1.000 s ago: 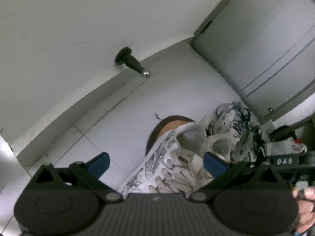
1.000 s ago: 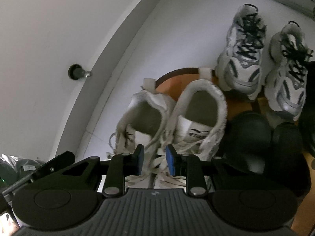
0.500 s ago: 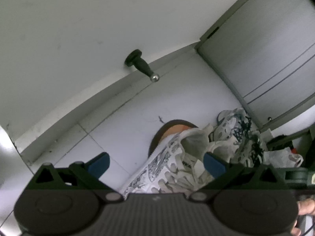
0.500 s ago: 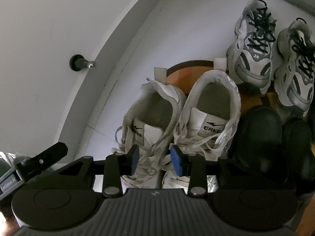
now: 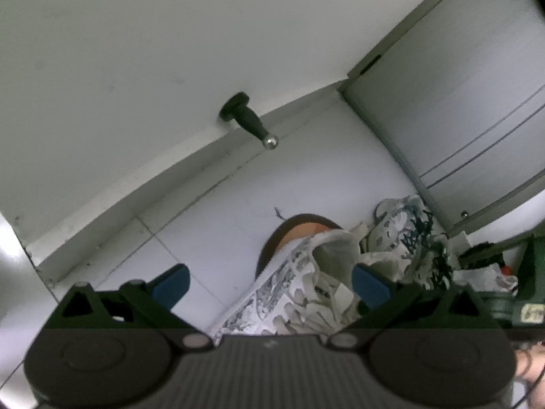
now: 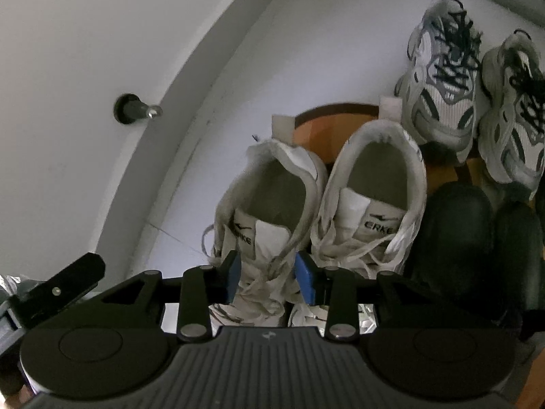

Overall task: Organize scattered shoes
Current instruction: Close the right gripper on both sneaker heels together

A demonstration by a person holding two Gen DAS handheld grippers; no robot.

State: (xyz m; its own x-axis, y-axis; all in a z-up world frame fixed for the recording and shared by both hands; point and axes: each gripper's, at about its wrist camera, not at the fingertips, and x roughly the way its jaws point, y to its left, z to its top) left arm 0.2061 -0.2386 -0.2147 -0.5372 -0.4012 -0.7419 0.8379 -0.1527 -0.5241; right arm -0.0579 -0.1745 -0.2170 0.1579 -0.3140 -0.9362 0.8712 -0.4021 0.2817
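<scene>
The left white sneaker (image 6: 269, 218) of the ERKE pair stands on the floor with its heel partly over the brown mat (image 6: 335, 121), touching its mate, the right white sneaker (image 6: 371, 201). Both heels face away from the right wrist camera toward the wall, toes toward the camera, so their long axes run parallel. A second ago the right gripper (image 6: 268, 272) had its jaws nearly together over the laces; they have since been opening to a narrow gap and now straddle the left sneaker's tongue and laces without visibly pressing. This looks like a release, so the pair probably counts as placed. Beyond them a grey pair with black laces (image 6: 442, 78) lies toes toward the white pair, and a dark pair (image 6: 453, 238) sits just beside the right sneaker. The left gripper (image 5: 269, 283) hovers with jaws wide and nothing held, having barely shifted over the second. A black doorstop (image 6: 131, 113) juts from the wall.
</scene>
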